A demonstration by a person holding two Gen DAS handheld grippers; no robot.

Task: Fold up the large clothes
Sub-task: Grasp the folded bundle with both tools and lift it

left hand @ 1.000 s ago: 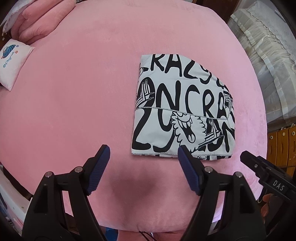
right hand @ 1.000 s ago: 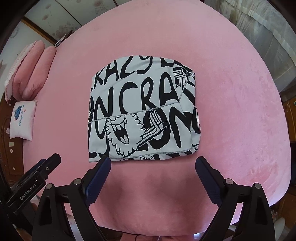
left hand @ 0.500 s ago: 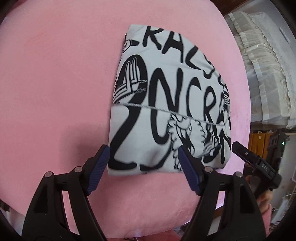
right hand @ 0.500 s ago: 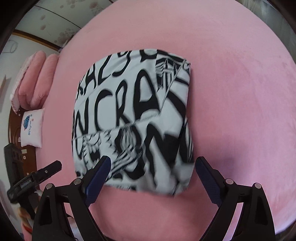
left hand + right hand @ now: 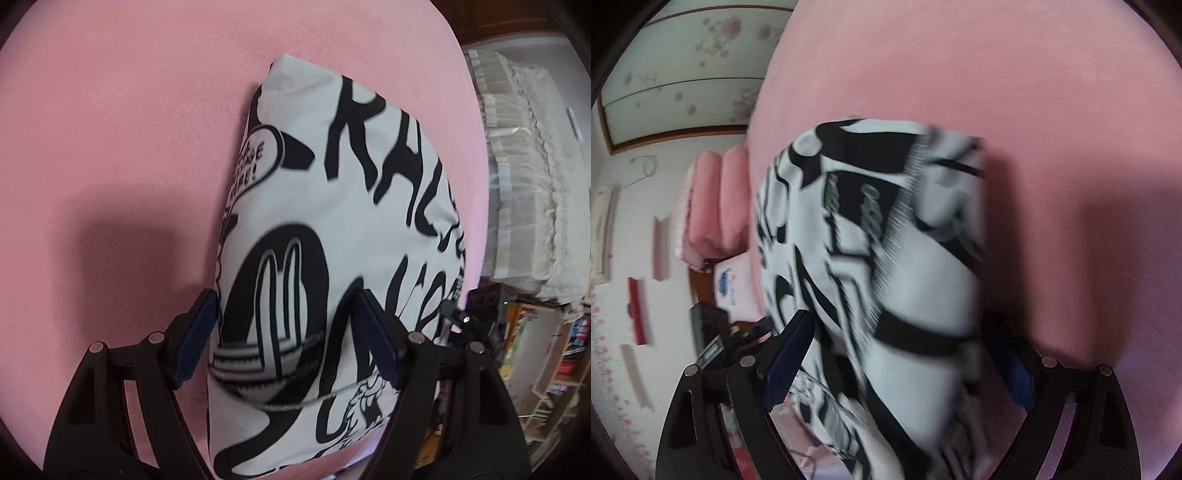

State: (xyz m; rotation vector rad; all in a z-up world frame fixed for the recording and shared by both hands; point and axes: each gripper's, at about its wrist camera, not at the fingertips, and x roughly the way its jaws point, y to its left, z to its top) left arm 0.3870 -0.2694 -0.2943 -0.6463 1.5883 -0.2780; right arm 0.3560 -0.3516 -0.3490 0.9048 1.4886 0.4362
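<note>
**A:** What surrounds the work area?

**B:** A broad pink plush bed cover (image 5: 140, 122) fills most of both views; take it as the landmark. Past its right edge in the left wrist view hangs a white lace-trimmed curtain (image 5: 524, 177), and below that stand wooden shelves (image 5: 546, 350) crowded with small items, too blurred to name.

**A:** And on the other side?

**B:** In the right wrist view, two pink pillows (image 5: 716, 206) sit at the cover's left edge, with a small white cushion (image 5: 733, 284) bearing a blue print just below them. Beyond, a white wall (image 5: 624, 295) carries red and white pieces, and a pale floral-patterned panel (image 5: 683, 70) is above.
</note>
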